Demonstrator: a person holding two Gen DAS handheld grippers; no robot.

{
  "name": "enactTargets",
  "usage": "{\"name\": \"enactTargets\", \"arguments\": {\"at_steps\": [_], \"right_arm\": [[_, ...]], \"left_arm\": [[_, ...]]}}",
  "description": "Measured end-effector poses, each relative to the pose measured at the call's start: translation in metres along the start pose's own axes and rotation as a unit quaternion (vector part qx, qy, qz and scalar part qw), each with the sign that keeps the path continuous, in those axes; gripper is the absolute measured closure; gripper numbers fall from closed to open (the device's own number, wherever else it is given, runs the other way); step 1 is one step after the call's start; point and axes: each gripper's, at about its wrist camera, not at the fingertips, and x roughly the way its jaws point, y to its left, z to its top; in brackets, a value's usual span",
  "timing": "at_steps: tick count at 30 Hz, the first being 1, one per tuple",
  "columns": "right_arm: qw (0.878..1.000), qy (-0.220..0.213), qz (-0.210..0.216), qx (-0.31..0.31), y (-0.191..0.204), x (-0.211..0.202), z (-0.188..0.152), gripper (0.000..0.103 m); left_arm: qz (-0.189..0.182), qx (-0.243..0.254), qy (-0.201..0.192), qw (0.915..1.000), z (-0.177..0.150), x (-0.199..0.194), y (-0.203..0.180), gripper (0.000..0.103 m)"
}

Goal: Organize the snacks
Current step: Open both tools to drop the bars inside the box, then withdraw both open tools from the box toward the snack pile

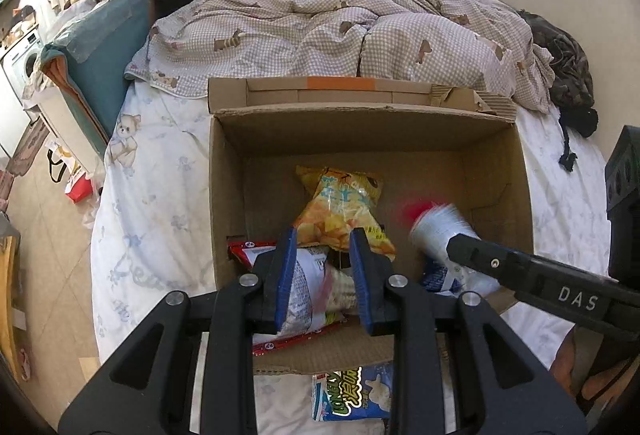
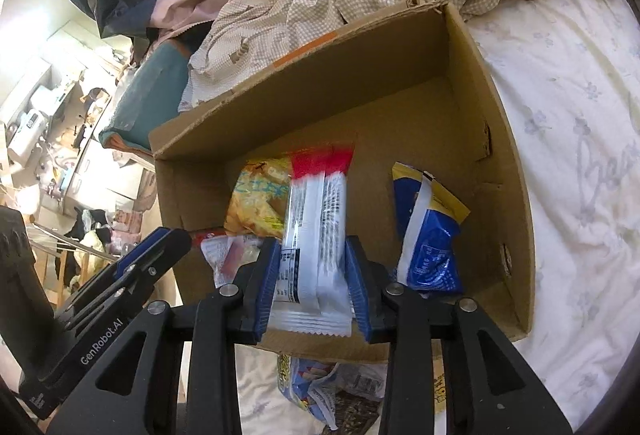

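an open cardboard box (image 1: 500, 163) rests on a bed sheet (image 1: 160, 171), beside a checked quilt (image 1: 320, 23). the right gripper (image 2: 310, 271) grasps a white packet with a red end (image 2: 316, 227), its pads pressing both sides, over the box's near edge. the left gripper (image 1: 324, 275) straddles a red-edged white packet (image 1: 308, 287) low in the box; whether its pads press it cannot be told. a yellow chip bag (image 1: 340, 207) and a blue packet (image 2: 430, 239) lie inside; a blue-and-white bag (image 1: 352, 395) lies outside on the sheet.
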Motion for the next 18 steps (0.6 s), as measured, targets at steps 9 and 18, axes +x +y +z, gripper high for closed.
{"name": "enactTargets", "arguments": {"at_steps": [9, 18], "right_arm": [[1.000, -0.016, 0.006, 0.013, -0.003, -0.010, 0.002, 0.042], [0.999, -0.031, 0.000, -0.008, 0.008, -0.027, -0.001, 0.042]], "left_arm": [[-0.003, -0.012, -0.024, 0.9996, -0.001, -0.014, 0.004, 0.018], [0.010, -0.015, -0.044, 0.9989, -0.004, -0.031, 0.009, 0.018]]}}
